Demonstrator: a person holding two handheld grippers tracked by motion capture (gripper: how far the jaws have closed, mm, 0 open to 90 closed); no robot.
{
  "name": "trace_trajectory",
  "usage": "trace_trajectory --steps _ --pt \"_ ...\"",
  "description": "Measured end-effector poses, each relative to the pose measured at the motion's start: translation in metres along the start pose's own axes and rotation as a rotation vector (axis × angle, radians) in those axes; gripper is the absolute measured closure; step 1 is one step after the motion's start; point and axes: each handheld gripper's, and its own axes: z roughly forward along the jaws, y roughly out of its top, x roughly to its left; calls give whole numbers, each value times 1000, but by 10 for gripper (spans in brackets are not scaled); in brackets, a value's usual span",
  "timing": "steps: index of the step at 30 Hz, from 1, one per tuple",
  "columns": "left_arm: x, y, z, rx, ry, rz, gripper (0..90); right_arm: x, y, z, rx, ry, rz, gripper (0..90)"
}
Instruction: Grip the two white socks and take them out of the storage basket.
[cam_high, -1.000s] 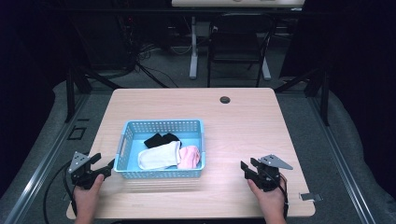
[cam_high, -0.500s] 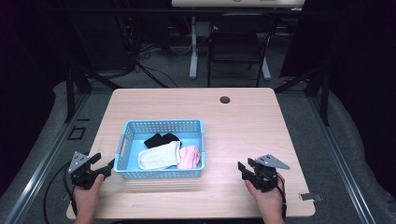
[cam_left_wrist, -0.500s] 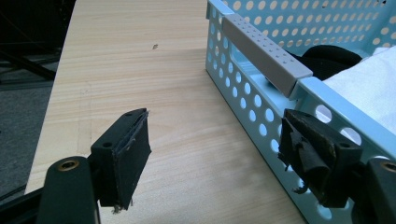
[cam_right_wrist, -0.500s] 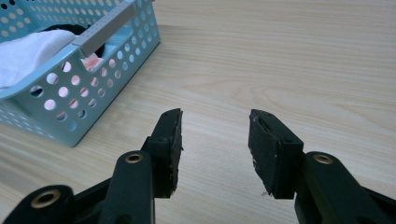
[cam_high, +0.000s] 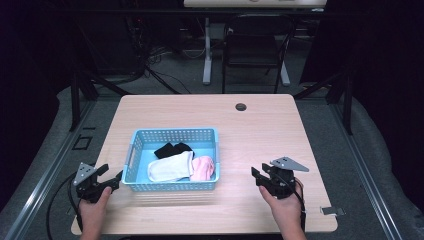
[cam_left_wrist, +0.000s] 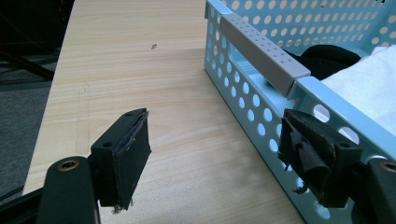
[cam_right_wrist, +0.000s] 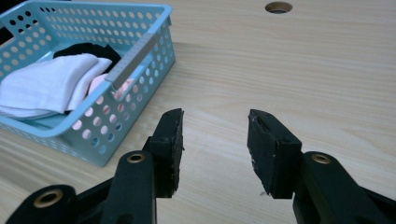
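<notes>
A light blue perforated basket (cam_high: 140, 136) sits left of the table's middle, holding a white sock (cam_high: 170, 167), a pink one (cam_high: 204, 167) and a black one (cam_high: 172, 149). My left gripper (cam_high: 114, 178) is open at the basket's near left corner; one pad rests close against the basket wall (cam_left_wrist: 261, 107) in the left gripper view. My right gripper (cam_high: 256, 176) is open over bare wood to the right of the basket (cam_right_wrist: 93, 135), with nothing between its fingers (cam_right_wrist: 170, 149).
A round cable hole (cam_high: 241, 107) lies near the far table edge. The wooden table (cam_high: 260, 130) has bare room right of the basket. Chair legs and cables stand on the dark floor beyond the table.
My right gripper has shifted slightly left toward the basket. The left gripper has stayed in place.
</notes>
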Motion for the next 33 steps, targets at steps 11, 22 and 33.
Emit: trace_trajectory --steps 11,22,33 --pt "0 0 0 0 1 0 245 26 40 5 35 24 -65 544" --pt "0 1 -1 -5 0 -3 245 63 70 29 96 108 -139 547" --pt "1 1 -1 -11 0 -5 245 97 90 62 162 174 -167 563"
